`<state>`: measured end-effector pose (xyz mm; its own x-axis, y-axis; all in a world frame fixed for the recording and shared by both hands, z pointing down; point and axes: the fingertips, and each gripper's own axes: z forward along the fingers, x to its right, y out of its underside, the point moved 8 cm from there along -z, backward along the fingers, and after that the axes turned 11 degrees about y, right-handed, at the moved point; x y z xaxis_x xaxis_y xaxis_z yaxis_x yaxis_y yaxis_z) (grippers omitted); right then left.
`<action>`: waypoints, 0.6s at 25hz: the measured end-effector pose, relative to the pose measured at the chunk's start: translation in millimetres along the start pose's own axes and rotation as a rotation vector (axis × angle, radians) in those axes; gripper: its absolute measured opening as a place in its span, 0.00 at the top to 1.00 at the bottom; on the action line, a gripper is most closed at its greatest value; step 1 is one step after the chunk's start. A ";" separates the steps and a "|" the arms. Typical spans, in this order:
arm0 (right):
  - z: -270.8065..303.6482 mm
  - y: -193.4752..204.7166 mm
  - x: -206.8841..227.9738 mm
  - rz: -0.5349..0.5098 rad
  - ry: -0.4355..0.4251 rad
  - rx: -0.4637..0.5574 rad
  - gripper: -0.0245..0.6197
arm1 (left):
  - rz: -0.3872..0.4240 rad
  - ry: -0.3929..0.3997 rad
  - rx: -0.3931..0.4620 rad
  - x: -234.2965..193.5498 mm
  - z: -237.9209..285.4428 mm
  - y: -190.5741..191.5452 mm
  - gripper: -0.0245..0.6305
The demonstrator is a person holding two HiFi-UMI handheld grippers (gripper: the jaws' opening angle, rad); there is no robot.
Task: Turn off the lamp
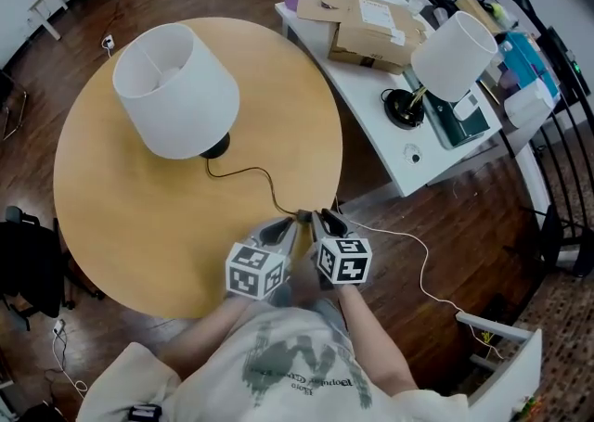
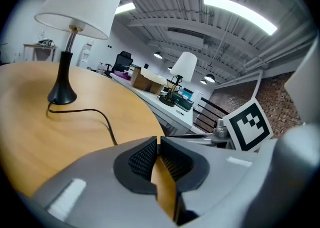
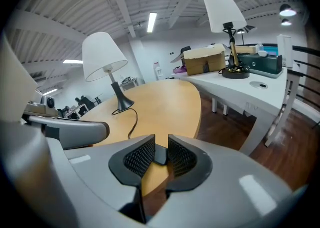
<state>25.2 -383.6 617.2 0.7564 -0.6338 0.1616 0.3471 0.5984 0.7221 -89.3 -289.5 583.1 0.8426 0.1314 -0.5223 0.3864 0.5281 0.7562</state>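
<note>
The lamp (image 1: 176,86) with a white shade and black foot stands at the far left of the round wooden table (image 1: 111,216). Its black cord (image 1: 246,172) runs to the table's near right edge. Both grippers meet there. My right gripper (image 1: 321,219) is shut on a small dark switch (image 3: 160,156) on the cord. My left gripper (image 1: 293,222) sits right beside it, shut, with only wood showing behind its pads. The lamp (image 2: 82,1) and cord (image 2: 90,112) show in the left gripper view, and the lamp (image 3: 104,54) also in the right gripper view.
A white cable (image 1: 418,253) trails from the table's edge down to the wooden floor. To the right stands a white desk (image 1: 408,160) with a second lamp (image 1: 453,57) and cardboard boxes (image 1: 371,26). A black chair (image 1: 23,262) is at the left.
</note>
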 end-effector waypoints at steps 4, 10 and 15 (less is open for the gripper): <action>3.7 0.0 -1.5 -0.011 0.001 -0.001 0.84 | -0.013 -0.006 0.007 -5.4 -2.3 -0.9 0.97; 8.2 2.0 -4.2 -0.030 0.005 0.014 0.85 | -0.019 -0.002 0.002 -7.3 -0.2 1.4 0.97; 10.7 0.6 -3.1 -0.076 0.013 0.007 0.87 | -0.023 -0.011 -0.005 -11.7 -1.0 2.5 0.97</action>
<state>17.2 -386.4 624.3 0.7350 -0.6711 0.0971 0.4000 0.5448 0.7370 -98.5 -288.9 590.7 0.8375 0.1096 -0.5354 0.4041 0.5355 0.7416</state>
